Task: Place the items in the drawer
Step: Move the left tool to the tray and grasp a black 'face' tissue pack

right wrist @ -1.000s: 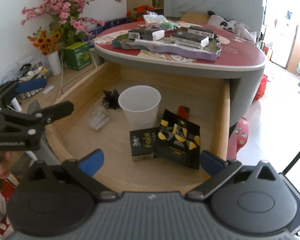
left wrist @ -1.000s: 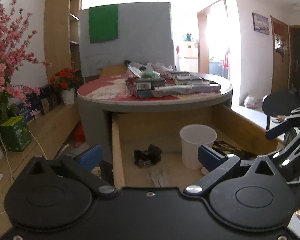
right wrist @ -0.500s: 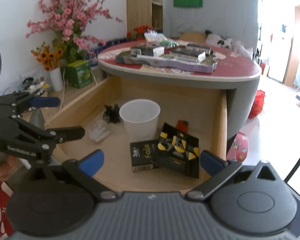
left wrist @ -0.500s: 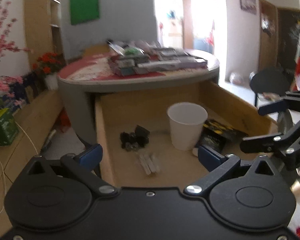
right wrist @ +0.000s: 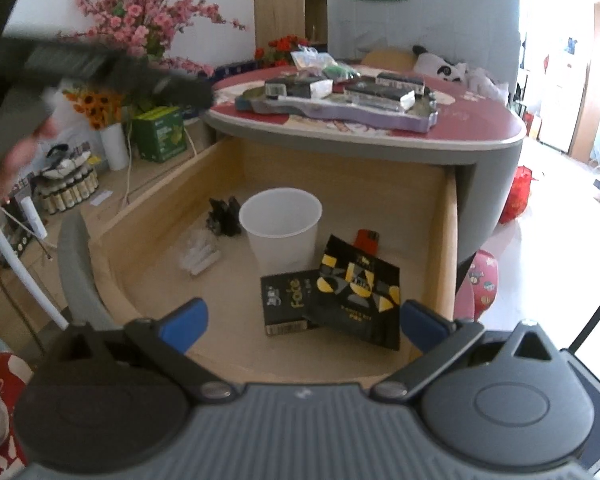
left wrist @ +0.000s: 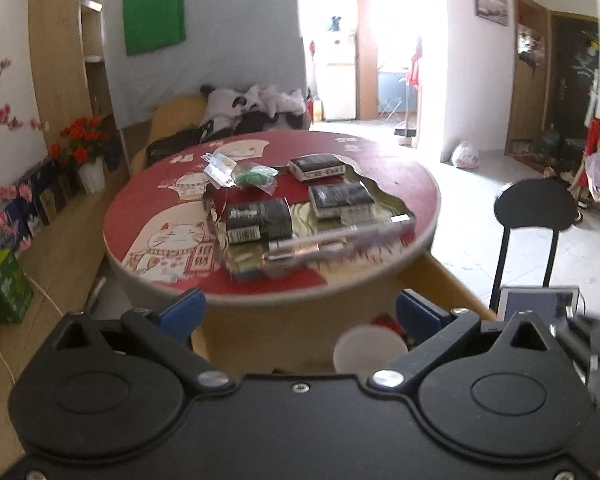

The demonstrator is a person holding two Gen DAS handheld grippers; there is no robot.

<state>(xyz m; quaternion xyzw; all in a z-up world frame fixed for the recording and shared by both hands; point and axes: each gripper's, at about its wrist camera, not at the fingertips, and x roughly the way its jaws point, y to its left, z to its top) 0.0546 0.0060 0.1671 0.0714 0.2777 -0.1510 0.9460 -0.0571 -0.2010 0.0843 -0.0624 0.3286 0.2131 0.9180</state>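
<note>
The open light-wood drawer (right wrist: pixel 450 240) sticks out from under the round red-topped table (right wrist: pixel 480 120), and most things here are told from that drawer. Inside it, near the middle, a white paper cup (right wrist: pixel 281 232) stands upright. Just in front of the cup lie two flat black packets: a black and yellow packet (right wrist: pixel 358 296) that partly covers a black packet with white letters (right wrist: pixel 286 304). A small red thing (right wrist: pixel 367 239) lies behind the yellow packet, toward the drawer's right wall. Left of the cup sit a small black clip-like thing (right wrist: pixel 223 216) and some clear wrapped bits (right wrist: pixel 200 258).

The right gripper (right wrist: pixel 302 314) hangs over the drawer's front edge with its blue-tipped fingers (right wrist: pixel 184 318) spread wide and nothing between them. The packets lie just past the gap between its fingers.

The left gripper (left wrist: pixel 298 310) is up higher than the drawer and points at the table top. Its fingers are spread wide too, and it holds nothing. In its view the cup (left wrist: pixel 366 350) peeks out just below the table edge.

On the table top, above the drawer, a shiny wavy-edged tray (left wrist: pixel 384 200) holds dark boxes (left wrist: pixel 258 220) and a long silver pen (left wrist: pixel 332 240). A green thing in a clear bag (left wrist: pixel 254 178) lies behind the tray.
</note>
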